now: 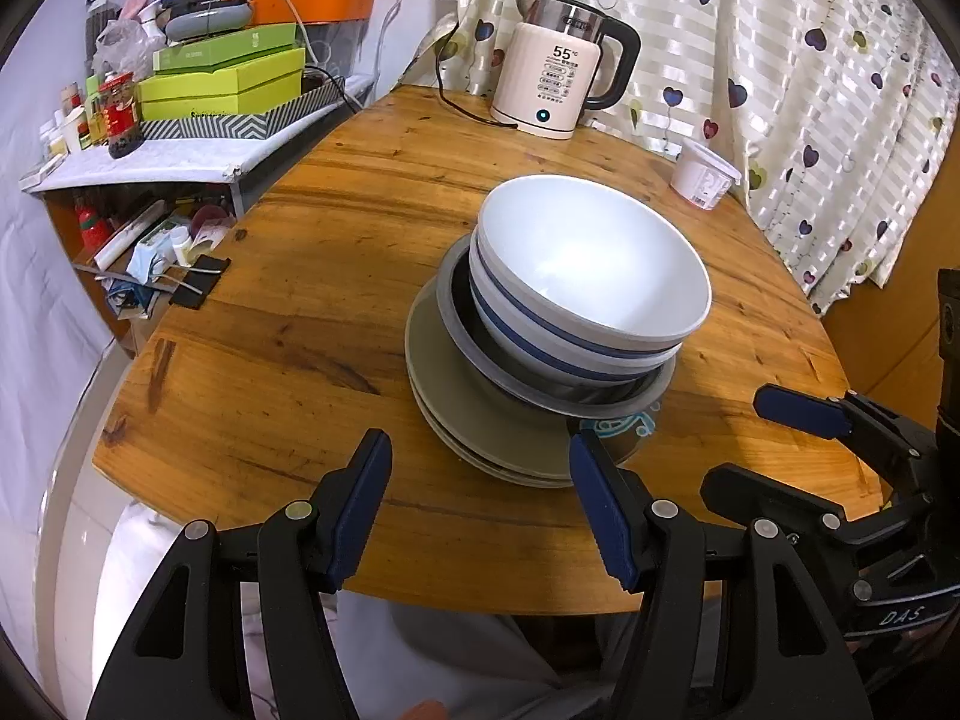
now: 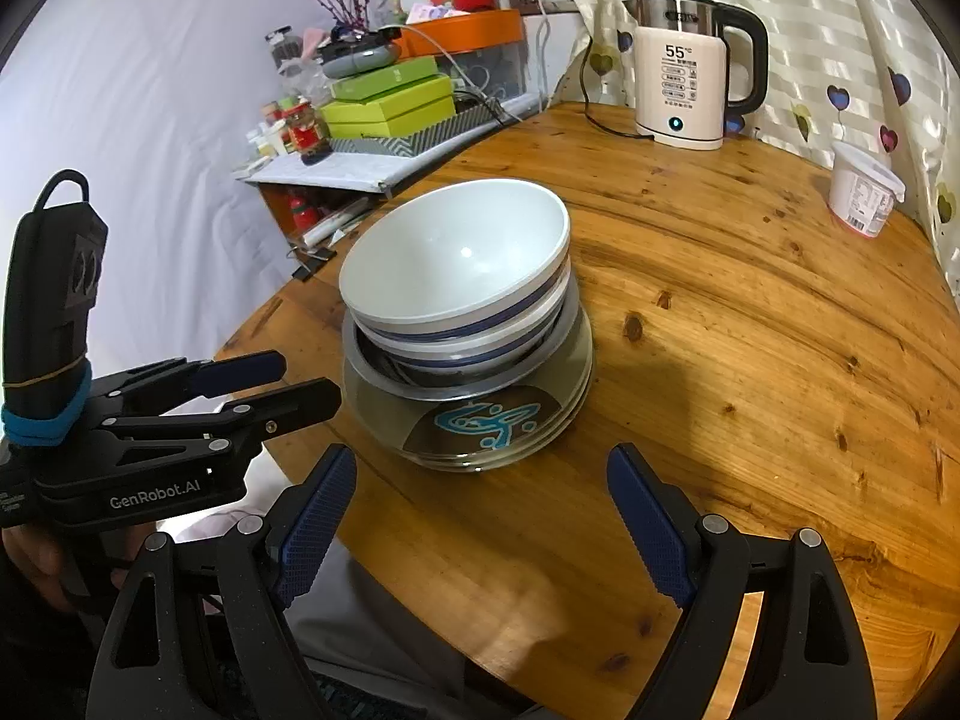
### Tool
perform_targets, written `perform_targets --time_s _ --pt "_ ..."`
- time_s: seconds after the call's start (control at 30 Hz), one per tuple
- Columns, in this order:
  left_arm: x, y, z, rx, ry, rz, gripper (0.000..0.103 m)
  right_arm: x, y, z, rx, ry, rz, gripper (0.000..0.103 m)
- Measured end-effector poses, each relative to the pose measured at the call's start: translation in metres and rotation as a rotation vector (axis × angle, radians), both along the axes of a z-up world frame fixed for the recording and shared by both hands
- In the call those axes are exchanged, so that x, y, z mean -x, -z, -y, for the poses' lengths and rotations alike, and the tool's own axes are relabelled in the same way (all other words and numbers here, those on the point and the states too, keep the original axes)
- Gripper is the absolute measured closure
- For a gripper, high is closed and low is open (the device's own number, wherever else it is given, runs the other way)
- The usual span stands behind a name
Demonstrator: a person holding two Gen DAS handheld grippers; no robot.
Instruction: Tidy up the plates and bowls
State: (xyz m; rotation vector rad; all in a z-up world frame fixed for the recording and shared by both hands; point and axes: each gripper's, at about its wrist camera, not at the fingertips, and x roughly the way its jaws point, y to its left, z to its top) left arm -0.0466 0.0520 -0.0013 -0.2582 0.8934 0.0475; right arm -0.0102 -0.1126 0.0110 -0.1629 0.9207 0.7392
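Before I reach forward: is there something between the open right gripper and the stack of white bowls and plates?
Nothing visible. Only bare wooden table lies between the right gripper and the stack of white blue-striped bowls on grey plates.

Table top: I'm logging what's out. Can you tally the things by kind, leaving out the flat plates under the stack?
Blue-banded white bowls: 2
Grey-rimmed dish: 1
Electric kettle: 1
White plastic tub: 1
Total: 5
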Motion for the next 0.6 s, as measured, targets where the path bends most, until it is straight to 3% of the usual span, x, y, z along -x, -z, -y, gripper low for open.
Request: perform_targets --time_s 0.6 --pt "-0.0003 0.0002 -0.0010 -0.019 -0.021 -0.003 0.041 0.0020 -0.0010 -0.0015 -0.001 0.001 -0.003 0.017"
